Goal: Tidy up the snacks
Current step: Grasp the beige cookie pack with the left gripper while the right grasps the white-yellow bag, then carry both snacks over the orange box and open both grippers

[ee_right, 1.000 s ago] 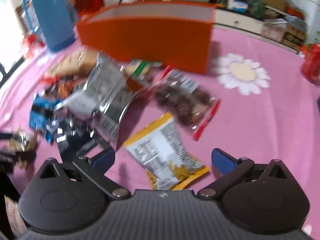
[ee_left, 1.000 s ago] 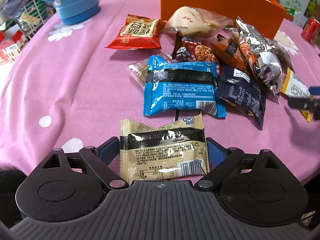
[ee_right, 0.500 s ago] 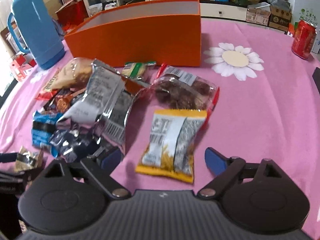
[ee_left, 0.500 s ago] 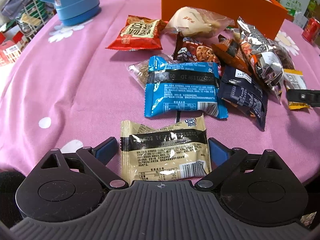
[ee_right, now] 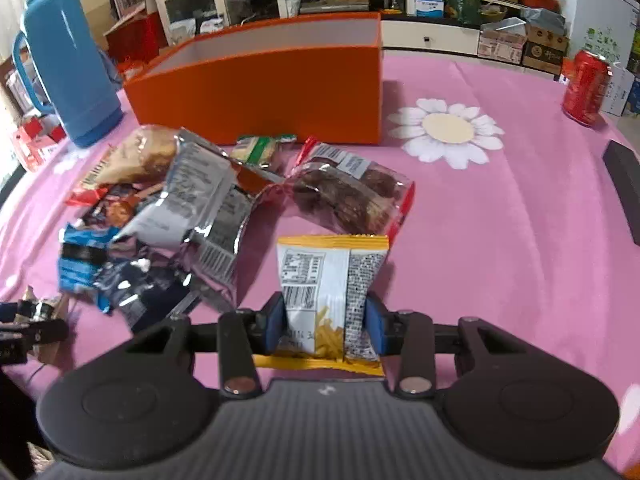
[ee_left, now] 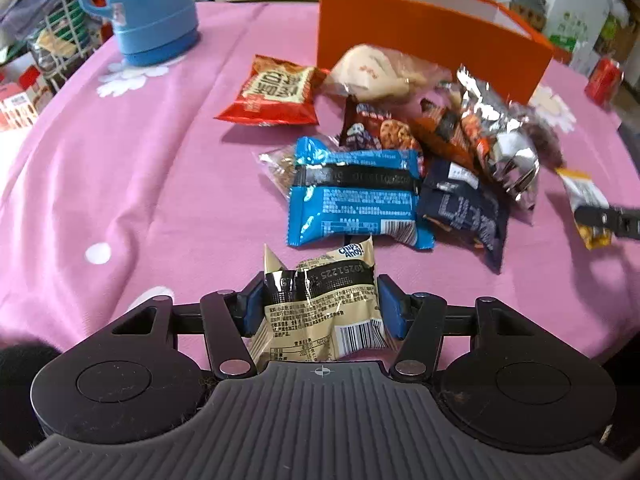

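Note:
My left gripper is closing its jaws on a beige cookie packet, which crumples between the blue pads just above the pink tablecloth. My right gripper is shut on a yellow-and-white snack packet standing up between its pads. Beyond both lies a pile of several snacks: a blue packet, a red one, a silver foil bag and a clear bag of dark pieces. An open orange box stands behind the pile.
A blue thermos stands at the far left of the round table. A red can stands at the far right, with a black bar near the right edge. Shelves and cartons crowd the room behind.
Both grippers went from wide open to closed on their packets. The beige packet crumpled between the left pads. The yellow packet now stands straight between the right pads.

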A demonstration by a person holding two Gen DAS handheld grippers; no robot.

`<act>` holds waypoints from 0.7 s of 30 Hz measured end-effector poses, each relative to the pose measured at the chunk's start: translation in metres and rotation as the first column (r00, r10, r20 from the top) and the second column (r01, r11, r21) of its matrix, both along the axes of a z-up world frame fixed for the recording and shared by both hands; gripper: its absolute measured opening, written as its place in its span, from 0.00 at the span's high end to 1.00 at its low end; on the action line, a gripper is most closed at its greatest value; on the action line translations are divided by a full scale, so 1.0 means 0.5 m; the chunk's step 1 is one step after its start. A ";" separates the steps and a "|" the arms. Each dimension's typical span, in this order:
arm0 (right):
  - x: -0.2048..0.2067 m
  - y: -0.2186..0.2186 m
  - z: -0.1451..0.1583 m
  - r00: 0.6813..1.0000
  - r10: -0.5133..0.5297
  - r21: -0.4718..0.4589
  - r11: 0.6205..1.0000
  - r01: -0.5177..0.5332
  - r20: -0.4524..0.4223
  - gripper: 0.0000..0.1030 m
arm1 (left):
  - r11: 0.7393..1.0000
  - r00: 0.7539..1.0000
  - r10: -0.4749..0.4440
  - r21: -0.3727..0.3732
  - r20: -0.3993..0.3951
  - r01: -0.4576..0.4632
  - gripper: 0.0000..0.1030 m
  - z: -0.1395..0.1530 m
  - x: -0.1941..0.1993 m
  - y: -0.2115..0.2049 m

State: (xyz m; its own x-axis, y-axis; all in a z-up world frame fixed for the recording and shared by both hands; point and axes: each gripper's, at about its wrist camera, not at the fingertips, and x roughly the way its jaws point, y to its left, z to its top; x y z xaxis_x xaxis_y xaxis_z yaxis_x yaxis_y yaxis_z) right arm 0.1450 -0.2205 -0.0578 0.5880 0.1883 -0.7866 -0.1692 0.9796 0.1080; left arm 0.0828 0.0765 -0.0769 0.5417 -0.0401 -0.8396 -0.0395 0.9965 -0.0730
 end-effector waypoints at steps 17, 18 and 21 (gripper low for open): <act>0.171 0.013 0.204 0.958 0.005 0.115 0.993 -0.040 0.286 0.60 | 0.997 0.960 -0.008 -0.071 0.278 0.028 0.73 0.225 0.289 0.015; 0.202 0.013 0.206 0.956 0.002 0.119 0.992 -0.038 0.292 0.60 | 0.997 0.957 -0.014 -0.067 0.288 0.035 0.73 0.230 0.325 0.008; 0.308 0.024 0.195 0.957 0.002 0.125 0.991 -0.040 0.290 0.60 | 0.997 0.956 -0.026 -0.064 0.292 0.047 0.73 0.228 0.425 -0.011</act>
